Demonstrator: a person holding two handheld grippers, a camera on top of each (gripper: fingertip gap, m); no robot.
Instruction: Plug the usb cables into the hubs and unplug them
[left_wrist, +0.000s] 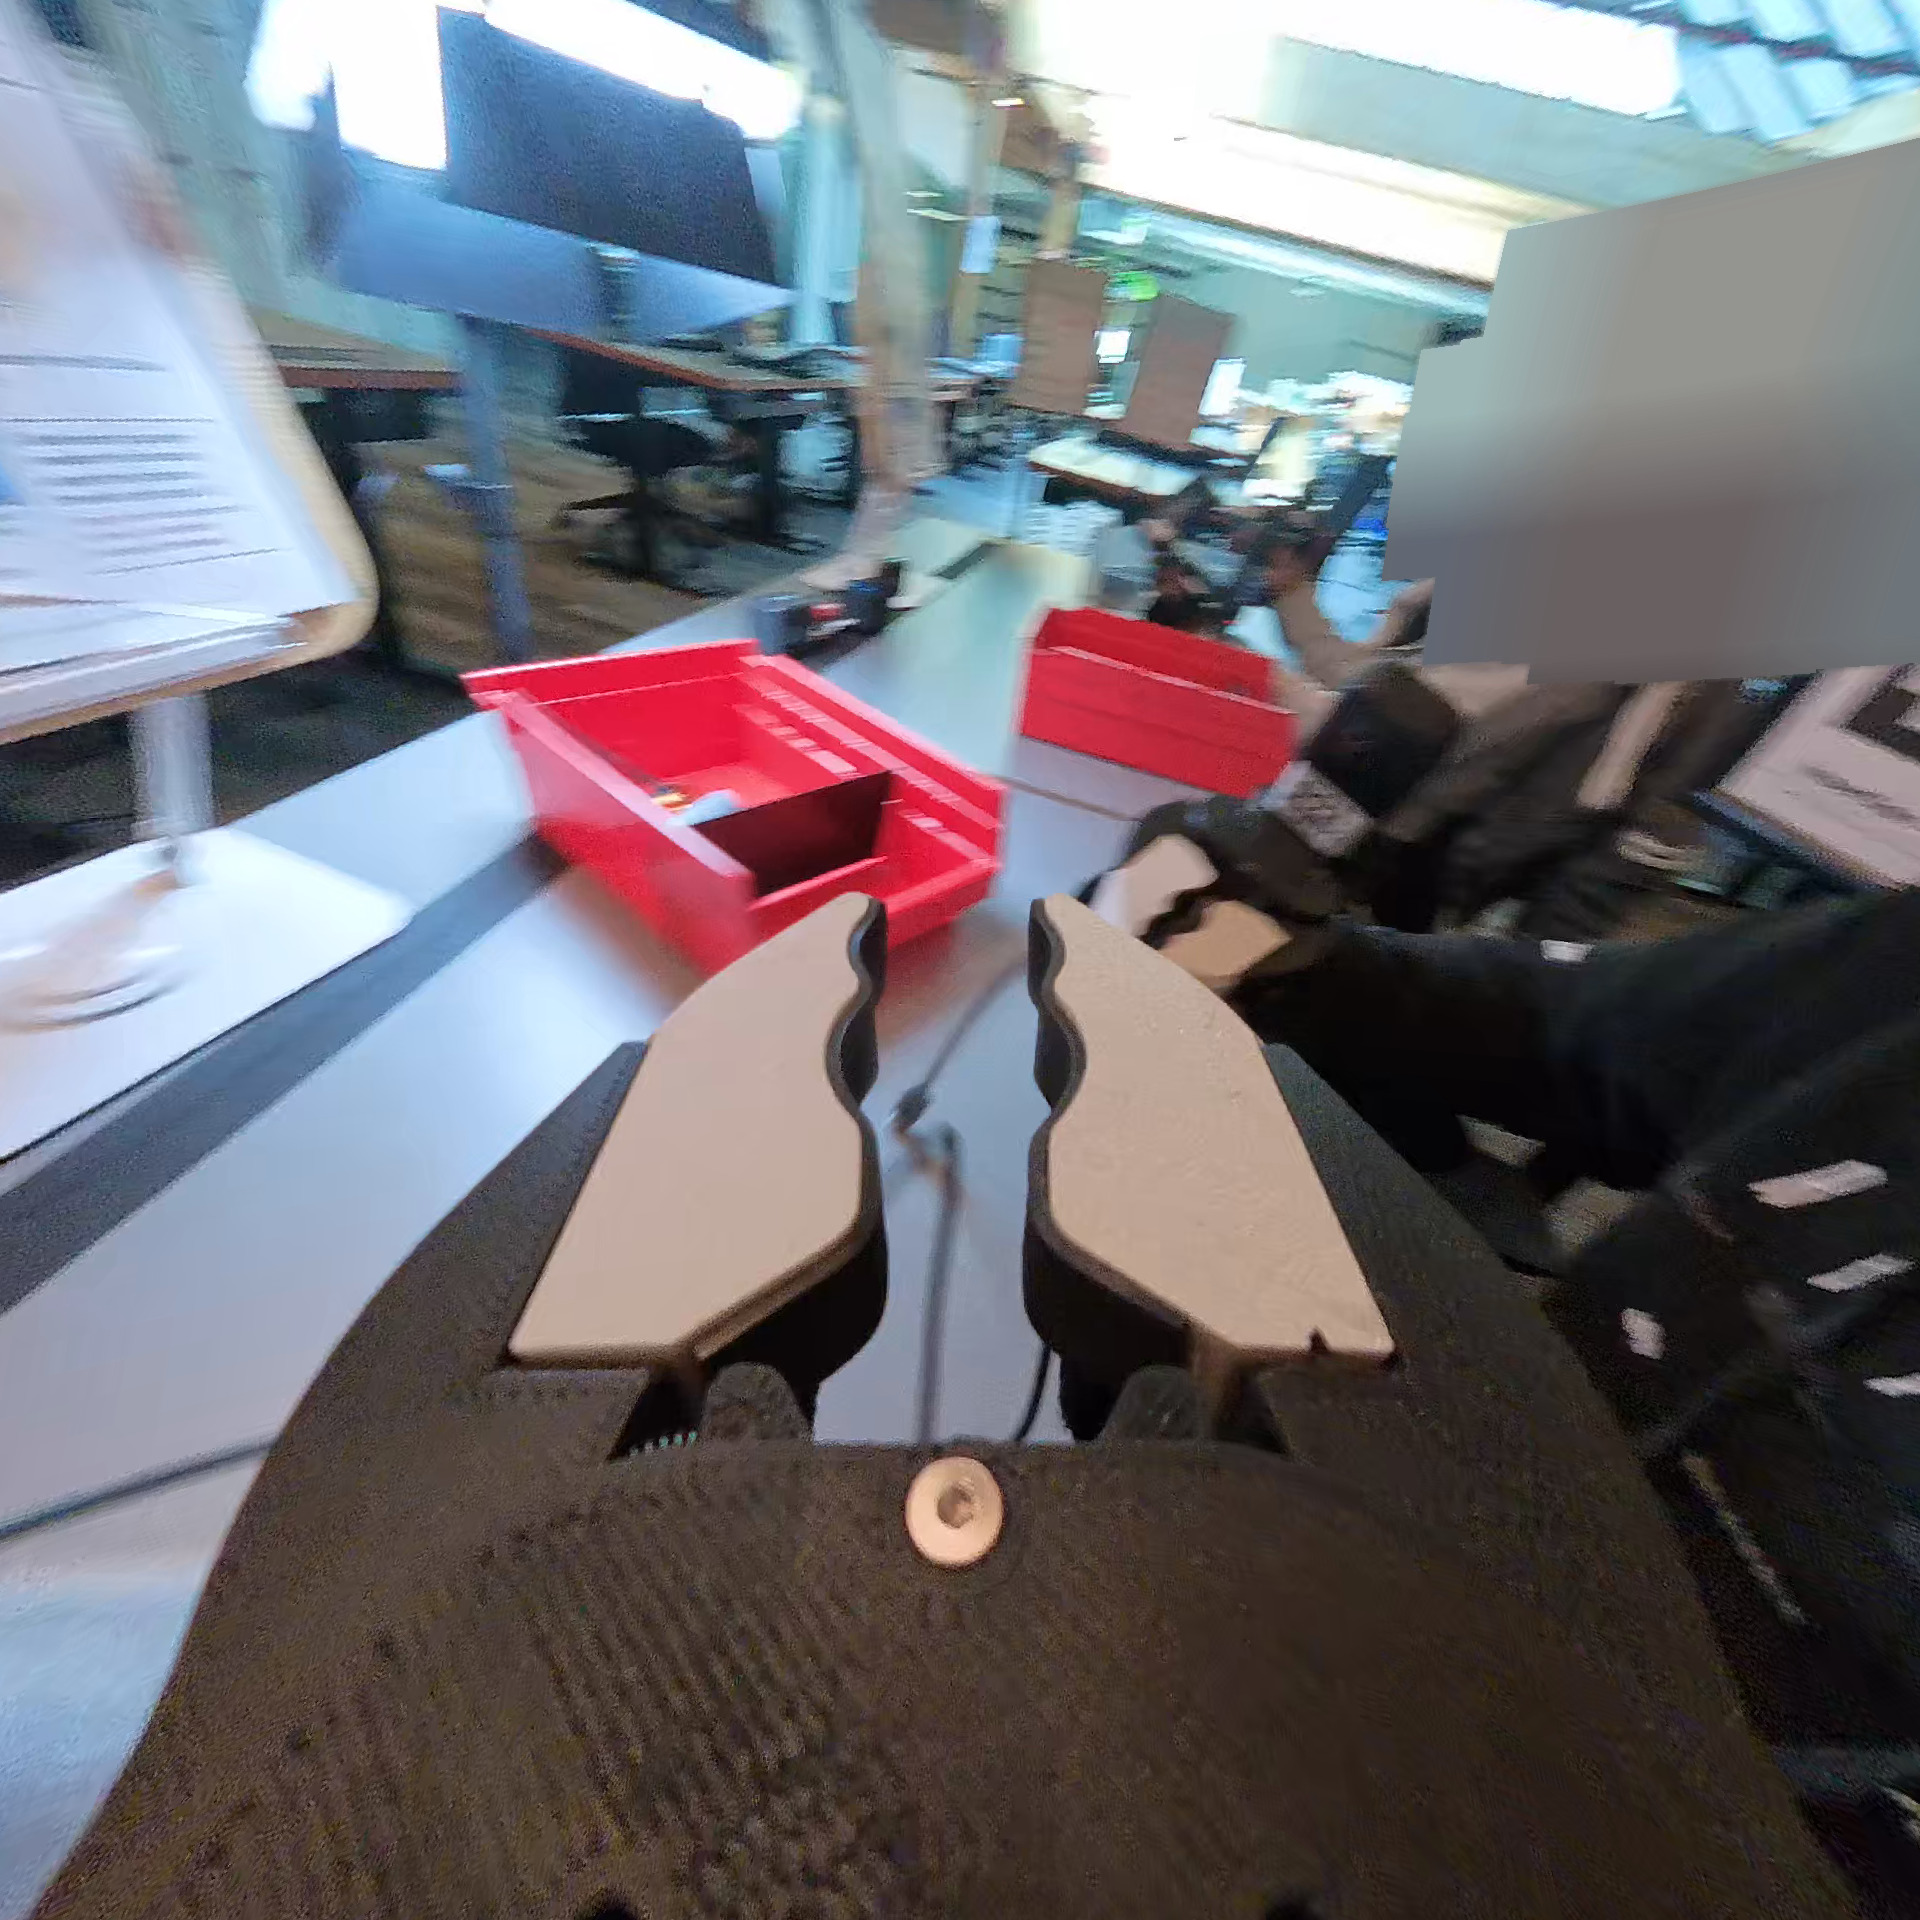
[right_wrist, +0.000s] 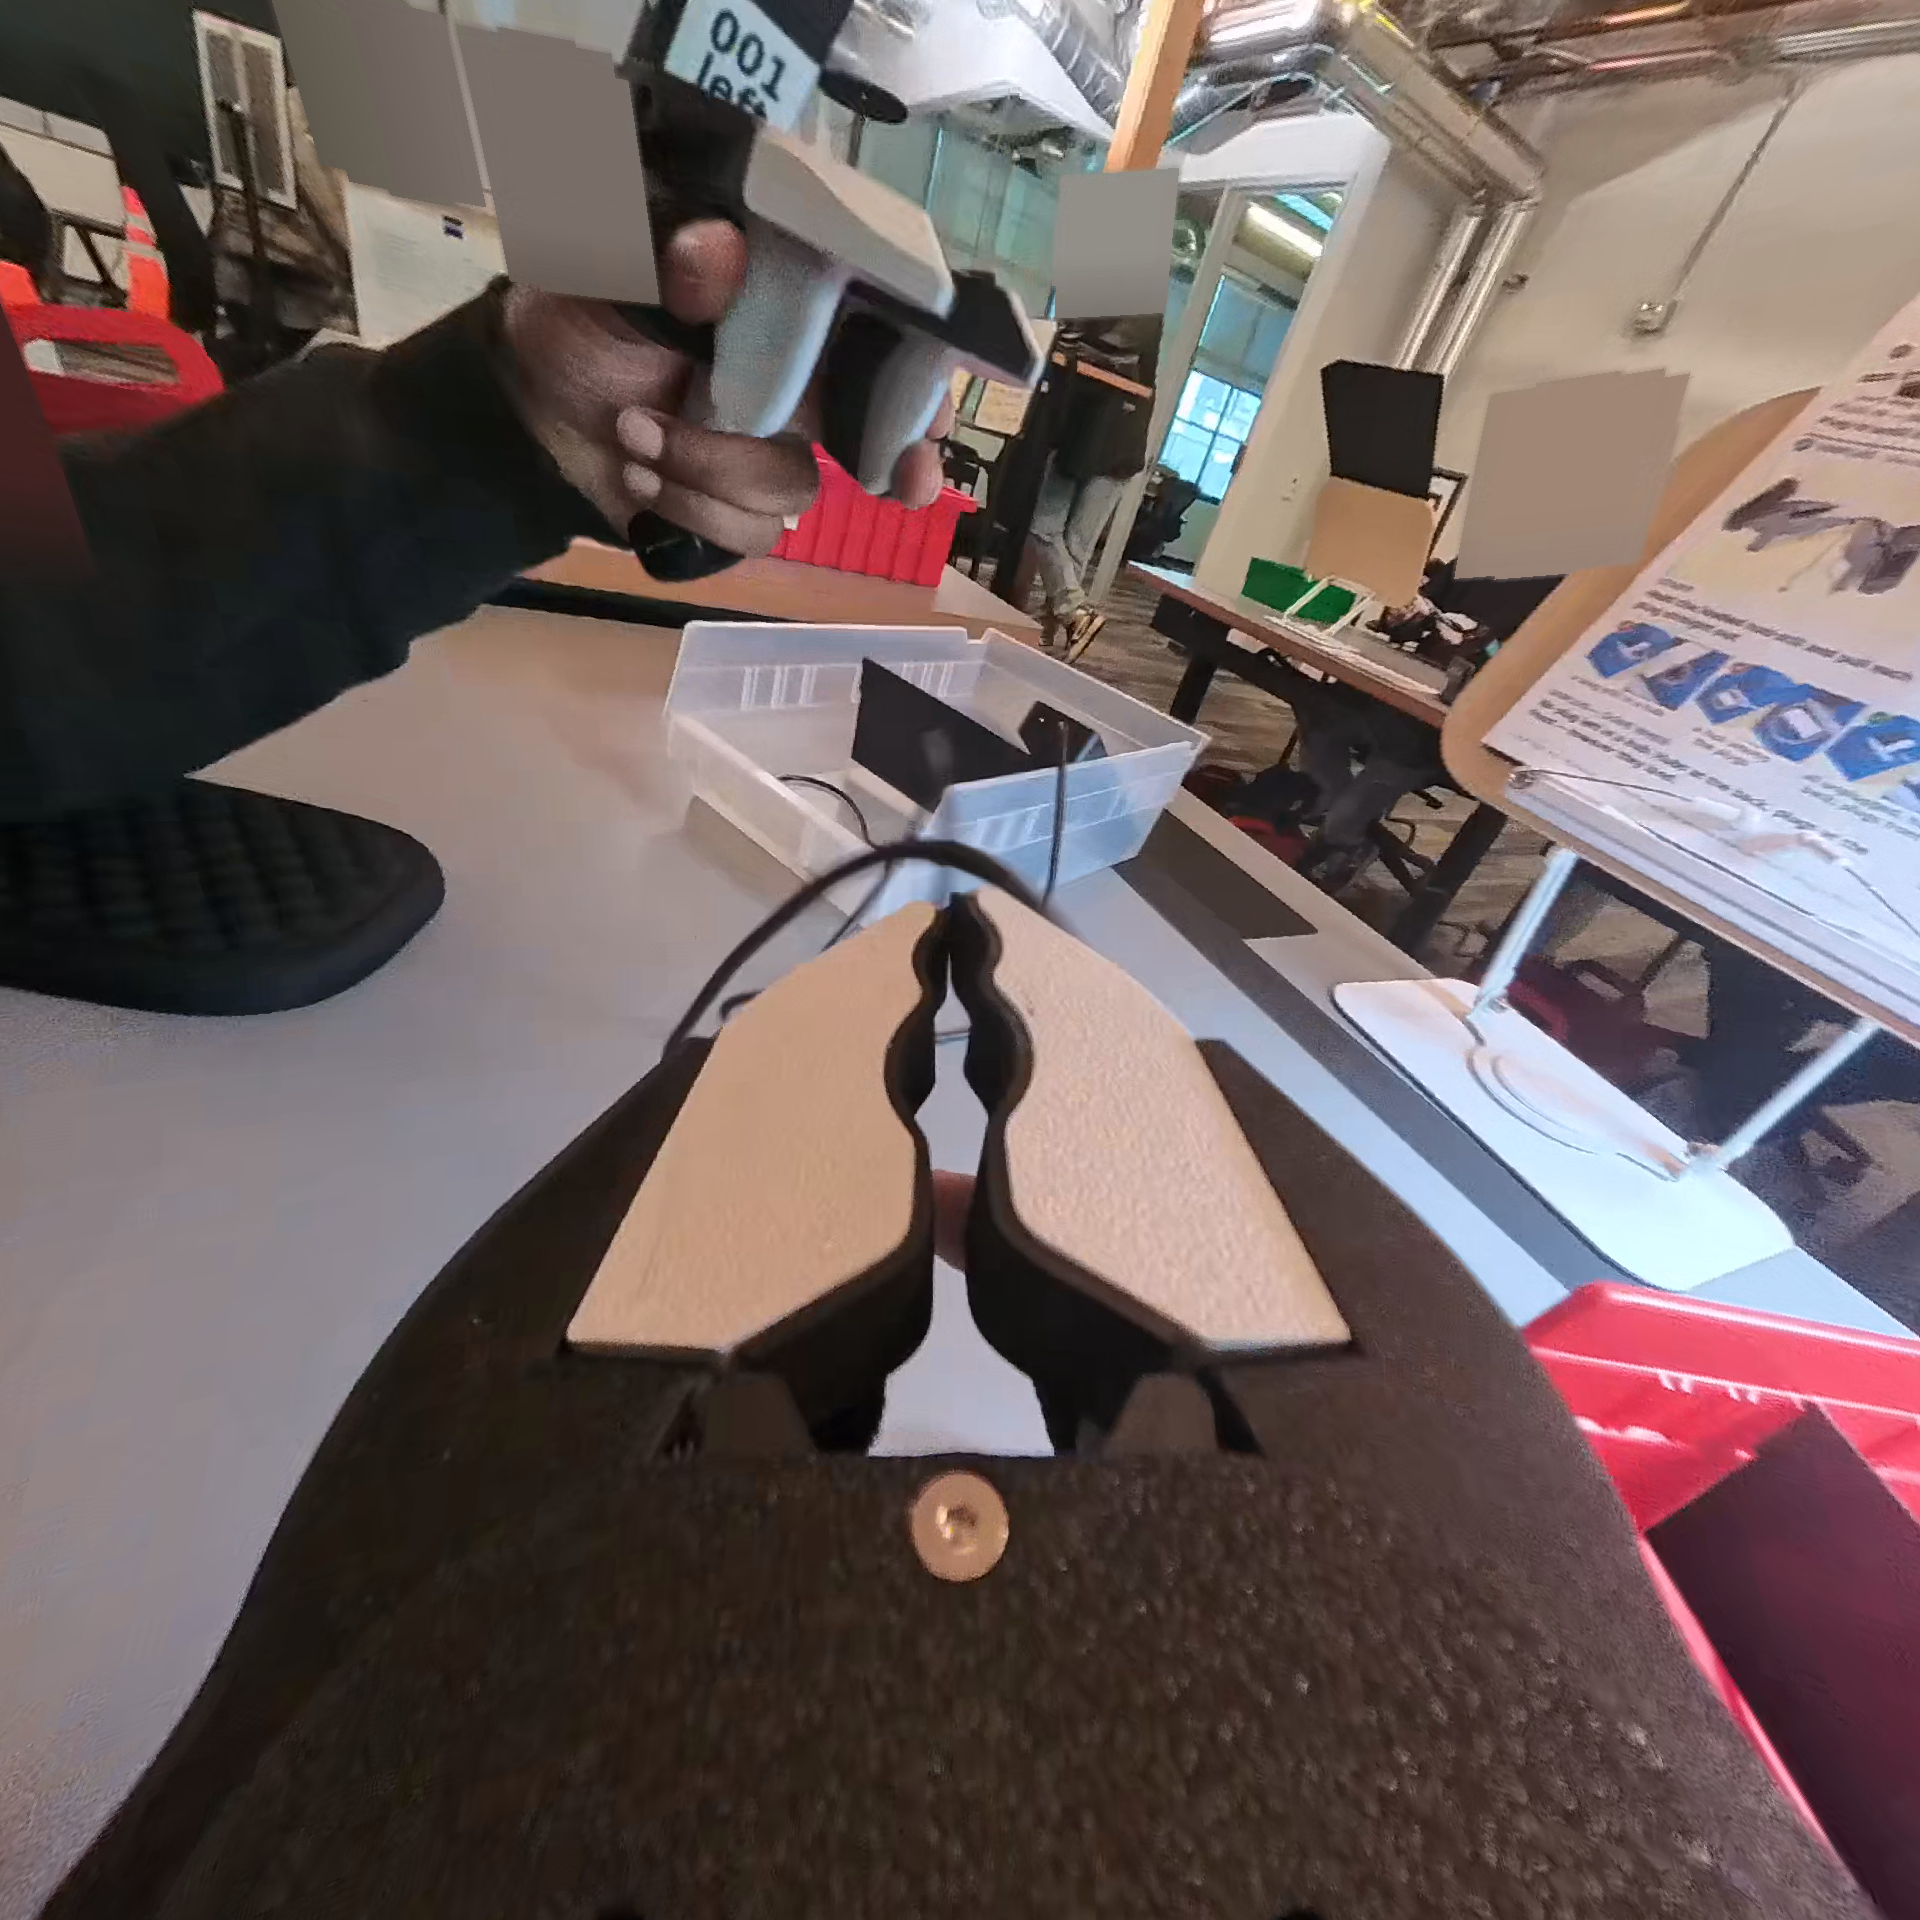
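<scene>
- USB cable (right_wrist: 831, 883), thin and black, pinched at the very tips of the right gripper (right_wrist: 951, 920); jaws pressed together on it with no gap showing at the tips.
- Arcs out to the left of those tips and down toward the tabletop (right_wrist: 312, 1195); another thin strand rises just right of the tips toward the clear plastic bin (right_wrist: 1091, 821) directly ahead.
- Long axis at the pinch point runs crosswise to the jaws, roughly left to right.
- Clear bin holding a black divider plate and more dark wire; no hub clearly made out in either view.
- Left gripper (left_wrist: 956, 925) empty, jaws held apart at a middling width, aimed over the tabletop with a blurred dark cable stretch (left_wrist: 935, 1122) lying between and below them, running away along the jaws' own line.
- From the right wrist view, left gripper held high in a hand (right_wrist: 686, 436), well above and apart from the cable.
- Red bin (left_wrist: 748, 790) ahead of the left jaws; second red bin (left_wrist: 1153, 696) farther right.
- Judgement: right gripper nearer and already in control; next move likely turns on finding the plug end and lining it up with a port.
</scene>
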